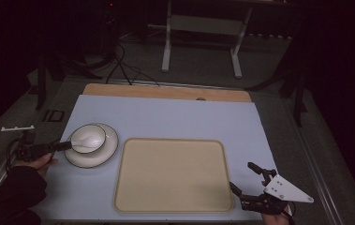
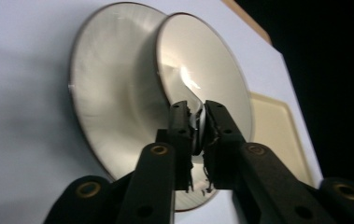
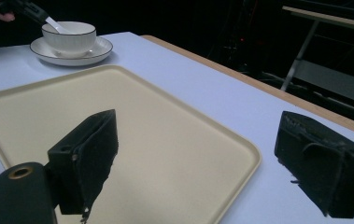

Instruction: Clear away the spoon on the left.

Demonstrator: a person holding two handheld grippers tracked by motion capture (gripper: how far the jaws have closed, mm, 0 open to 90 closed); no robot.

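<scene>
In the high view we see a pale blue surface [image 1: 175,112] with a cream tray [image 1: 173,176] at lower centre, a white bowl [image 1: 89,138] on a saucer [image 1: 107,152] at middle left, the left claw [image 1: 65,146] holding the handle of a white spoon [image 1: 86,142] that lies in the bowl, and the right claw [image 1: 245,180] spread wide and empty at lower right beside the tray. In the left gripper view we see the left claw [image 2: 198,126] pinched tight on the spoon [image 2: 198,123] handle at centre frame, with the bowl [image 2: 202,79] and saucer [image 2: 114,93] just beyond. In the right gripper view we see the right claw [image 3: 198,163] gaping with nothing between its jaws, above the tray [image 3: 165,135] edge, and the bowl [image 3: 69,35] with the spoon [image 3: 53,24] at upper left.
</scene>
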